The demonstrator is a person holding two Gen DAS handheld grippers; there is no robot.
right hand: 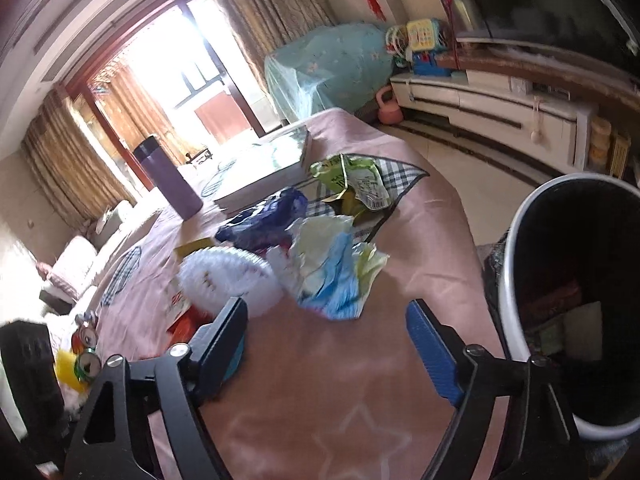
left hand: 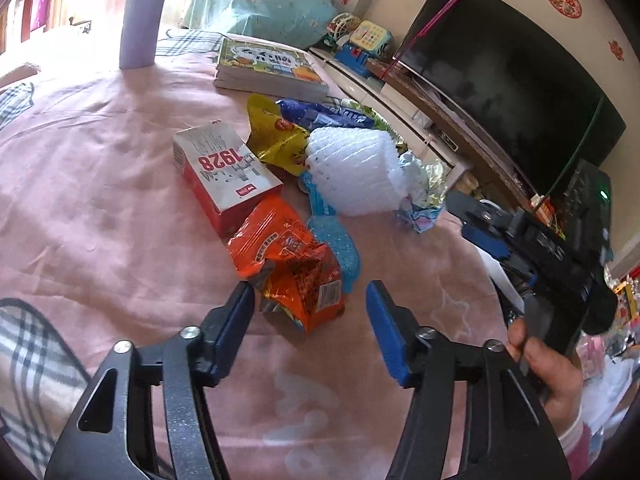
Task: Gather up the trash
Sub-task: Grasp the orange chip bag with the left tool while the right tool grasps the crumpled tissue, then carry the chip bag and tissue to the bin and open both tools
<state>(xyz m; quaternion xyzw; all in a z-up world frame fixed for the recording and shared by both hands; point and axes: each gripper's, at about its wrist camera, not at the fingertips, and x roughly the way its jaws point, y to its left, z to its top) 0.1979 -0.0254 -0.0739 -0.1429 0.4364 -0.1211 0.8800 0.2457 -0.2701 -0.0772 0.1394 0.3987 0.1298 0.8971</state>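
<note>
Both grippers' jaws gape empty — left gripper [left hand: 310, 304] flanks one orange wrapper [left hand: 292, 264], right gripper [right hand: 326, 322] nears one crumpled wrapper [right hand: 332, 272].

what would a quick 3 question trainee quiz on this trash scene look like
1. True or false: the left tongs are clamped on the orange snack wrapper.
2. What number is printed on the red and white carton?
3. The trash bin stands: A) on the pink cloth B) beside the table, past its edge C) behind the purple flask.

Key: 1 false, the wrapper lies between open jaws; 2 1928; 3 B.
</note>
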